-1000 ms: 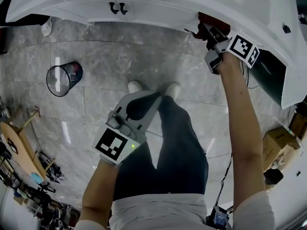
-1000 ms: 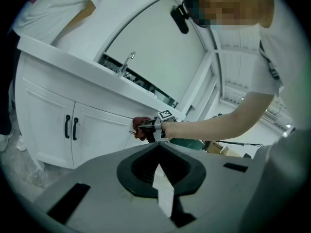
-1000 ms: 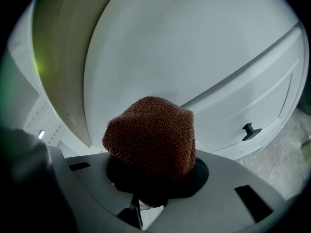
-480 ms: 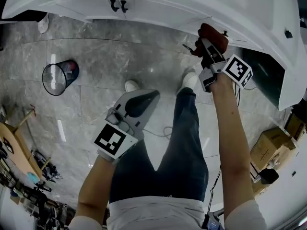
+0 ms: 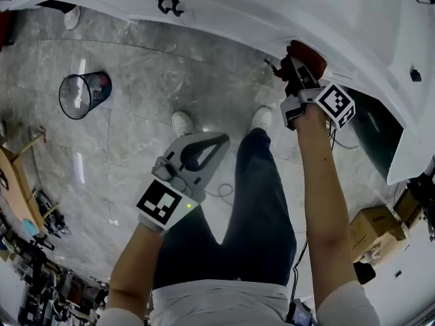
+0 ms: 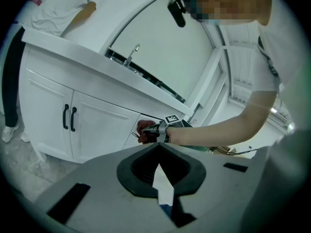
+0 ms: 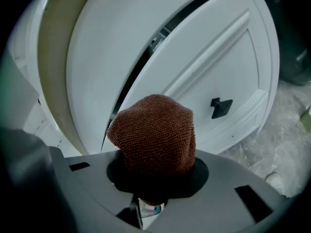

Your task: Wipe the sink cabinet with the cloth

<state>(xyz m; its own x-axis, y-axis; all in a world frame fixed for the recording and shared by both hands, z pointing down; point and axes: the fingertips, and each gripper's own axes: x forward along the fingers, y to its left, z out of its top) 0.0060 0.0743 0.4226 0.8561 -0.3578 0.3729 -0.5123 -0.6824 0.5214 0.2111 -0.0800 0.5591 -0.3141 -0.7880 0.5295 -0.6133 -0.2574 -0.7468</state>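
Pinching brown cloth [image 7: 153, 135], right tongs [image 5: 292, 73] by sink cabinet [image 7: 218, 67]; left tongs [image 6: 156, 147] pressed together.

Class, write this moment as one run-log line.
right gripper: shut on cloth | cloth: at sink cabinet front | left gripper: shut, empty, away from it

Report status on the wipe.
Right gripper shut on rust-brown terry cloth, at white sink cabinet front. Left gripper shut, empty, off cabinet. Nothing in the way.

Two hand-held grippers [image 5: 219, 138] [image 5: 291, 65], one cloth [image 5: 309, 51], one bin [image 5: 71, 90]
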